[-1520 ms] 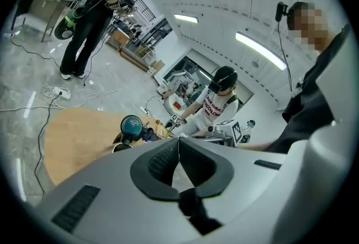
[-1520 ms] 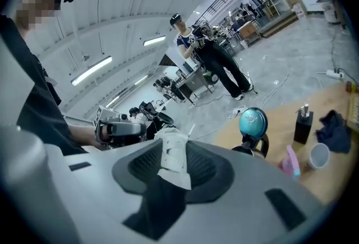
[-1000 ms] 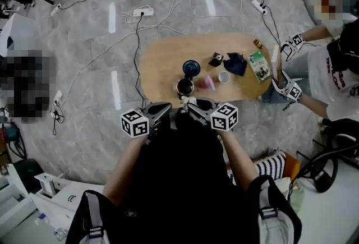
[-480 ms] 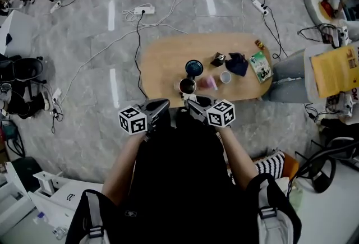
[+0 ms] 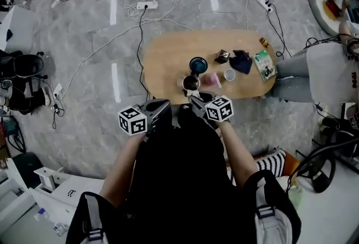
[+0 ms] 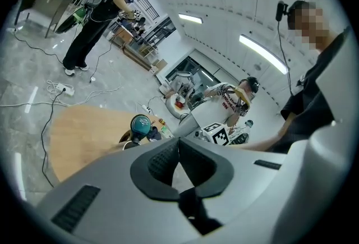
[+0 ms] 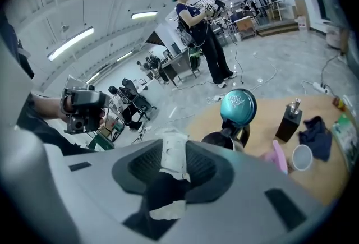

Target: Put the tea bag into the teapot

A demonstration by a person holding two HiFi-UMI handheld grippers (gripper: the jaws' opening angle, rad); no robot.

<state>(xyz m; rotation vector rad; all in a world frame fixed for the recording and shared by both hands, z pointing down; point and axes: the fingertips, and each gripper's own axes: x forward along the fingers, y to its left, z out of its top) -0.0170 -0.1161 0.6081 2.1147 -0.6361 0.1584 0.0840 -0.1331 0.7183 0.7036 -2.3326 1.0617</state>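
Left gripper [image 5: 164, 107]: jaws clenched, the ribbed dark pads meet and there is nothing between them. It is held off the near edge of the tabletop [image 5: 162, 63], with no shift over the last second. The tabletop is oval, pale wood grain, matte.

Teapot [image 5: 190, 83]: dark, glossy, metal by the look, with a round mouth facing up. It stands near the front edge. A teal disc [image 5: 197, 65] sits just behind it. In the right gripper view the disc stands upright over the pot on a black stem. I cannot tell whether it is the pot's own lid.

Right gripper [image 5: 197, 100]: over the last second it has edged forward and left, and the gap to the teapot is narrower. The jaw spread is unchanged. The jaws are grasping the tea bag [image 7: 173, 154], which is white, thin, crinkled paper, flat, with a ragged lower flap showing below the pads.

Judgement: this is the carry phase. The bag is near the pot but not yet over its mouth, so positioning and release remain.

Further right:
- a pink piece [image 5: 210, 80], soft-looking, lying beside the pot
- a black pump bottle [image 5: 222, 56], square-bodied
- a small white cup [image 5: 229, 75]
- a crumpled dark blue cloth [image 5: 241, 62]
- a flat green packet [image 5: 263, 64]
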